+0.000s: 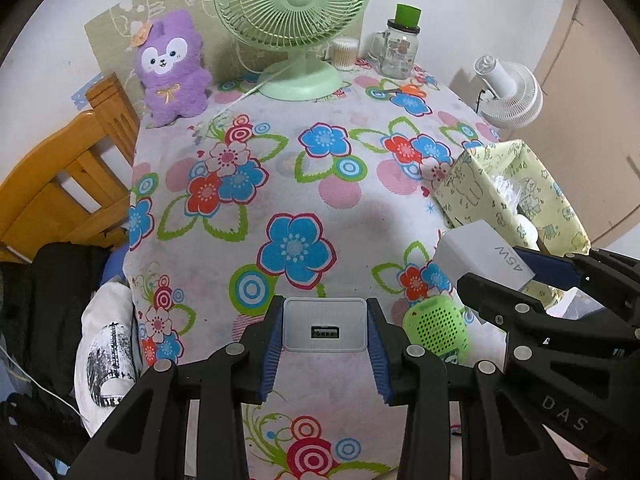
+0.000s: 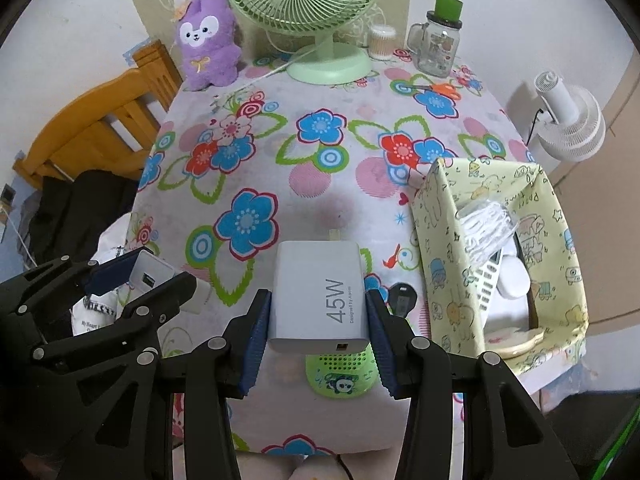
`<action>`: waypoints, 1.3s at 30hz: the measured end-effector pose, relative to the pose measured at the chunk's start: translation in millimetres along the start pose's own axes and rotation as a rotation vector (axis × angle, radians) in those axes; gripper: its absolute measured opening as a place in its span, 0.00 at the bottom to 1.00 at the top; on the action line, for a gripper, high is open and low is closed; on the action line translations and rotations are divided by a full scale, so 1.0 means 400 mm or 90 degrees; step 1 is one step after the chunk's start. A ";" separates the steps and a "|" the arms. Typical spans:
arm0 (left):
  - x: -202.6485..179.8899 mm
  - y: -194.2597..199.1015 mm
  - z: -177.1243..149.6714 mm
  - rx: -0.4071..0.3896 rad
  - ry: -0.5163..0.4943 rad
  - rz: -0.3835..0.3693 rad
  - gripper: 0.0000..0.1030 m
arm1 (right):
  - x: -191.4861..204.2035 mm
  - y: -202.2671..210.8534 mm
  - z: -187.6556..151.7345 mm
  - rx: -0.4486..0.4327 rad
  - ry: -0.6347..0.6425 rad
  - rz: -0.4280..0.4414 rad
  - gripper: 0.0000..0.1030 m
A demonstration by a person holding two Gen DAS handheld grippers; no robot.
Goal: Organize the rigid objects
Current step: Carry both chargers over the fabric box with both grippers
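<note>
Floral-cloth table [image 1: 360, 216]; fan [image 1: 296, 20]; plush [image 1: 172, 68]; jar [image 1: 398, 50]; box [image 1: 516, 192].

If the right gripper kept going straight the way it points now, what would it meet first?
Probably nothing soon. The right gripper, shut on the 45W charger, points across bare flowered tablecloth toward the green fan at the far end. The yellow box lies off to its right. Depth is unclear.

Both the left gripper [image 1: 325, 330] and the right gripper [image 2: 318, 312] are black, angular, with ribbed blue pads [image 1: 269, 354], round silver screws, and what looks like "DAS" lettering lower right.
</note>
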State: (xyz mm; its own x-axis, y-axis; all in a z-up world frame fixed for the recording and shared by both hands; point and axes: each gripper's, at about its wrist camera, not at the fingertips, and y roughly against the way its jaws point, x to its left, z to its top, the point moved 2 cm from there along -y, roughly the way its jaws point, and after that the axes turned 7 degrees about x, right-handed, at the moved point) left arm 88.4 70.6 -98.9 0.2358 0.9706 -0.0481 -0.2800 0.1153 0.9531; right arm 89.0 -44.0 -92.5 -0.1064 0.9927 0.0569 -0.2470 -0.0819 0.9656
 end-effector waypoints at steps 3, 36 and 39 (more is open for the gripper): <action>-0.015 0.005 0.010 -0.002 0.012 -0.002 0.38 | -0.018 0.010 0.009 -0.004 0.008 0.003 0.48; -0.341 0.007 0.185 -0.023 -0.016 -0.002 0.38 | -0.378 0.091 0.058 -0.028 -0.029 0.003 0.48; -0.370 0.003 0.199 -0.026 -0.017 -0.010 0.38 | -0.409 0.097 0.063 -0.031 -0.030 -0.004 0.48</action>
State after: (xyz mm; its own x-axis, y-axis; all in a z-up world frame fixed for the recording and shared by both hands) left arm 127.1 -89.7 -67.0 0.2648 0.9627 -0.0551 -0.3132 0.1399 0.9393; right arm 121.1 -207.5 -57.8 -0.0598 0.9961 0.0645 -0.2939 -0.0793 0.9525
